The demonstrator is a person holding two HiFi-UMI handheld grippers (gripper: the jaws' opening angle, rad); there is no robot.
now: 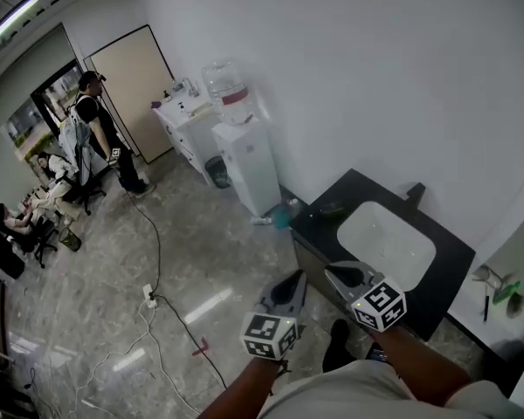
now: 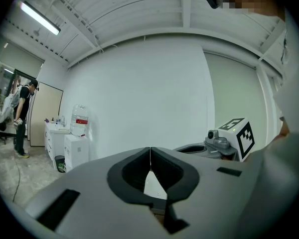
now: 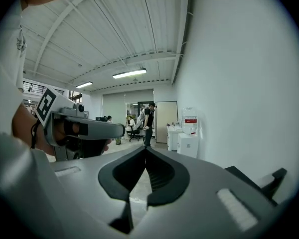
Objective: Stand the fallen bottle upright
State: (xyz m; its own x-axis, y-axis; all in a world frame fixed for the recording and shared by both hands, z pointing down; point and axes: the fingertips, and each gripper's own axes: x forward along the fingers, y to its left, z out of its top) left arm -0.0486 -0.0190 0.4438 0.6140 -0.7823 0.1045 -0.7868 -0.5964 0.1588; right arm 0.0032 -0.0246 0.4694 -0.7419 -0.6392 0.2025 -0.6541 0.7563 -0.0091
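Note:
No fallen bottle shows plainly in any view. A small pale thing (image 1: 260, 221) lies on the floor at the foot of the water dispenser (image 1: 244, 151), too small to tell what it is. My left gripper (image 1: 299, 276) and right gripper (image 1: 330, 271) are held side by side in the air at the near-left corner of a black counter (image 1: 437, 286) with a white basin (image 1: 386, 238). Both are shut with nothing between the jaws; their tips meet in the left gripper view (image 2: 150, 148) and the right gripper view (image 3: 145, 148).
A white cabinet (image 1: 185, 127) stands beyond the dispenser. One person (image 1: 96, 125) stands by the door and others sit at the far left (image 1: 26, 212). Cables and a power strip (image 1: 148, 295) lie on the tiled floor. A white wall runs behind the counter.

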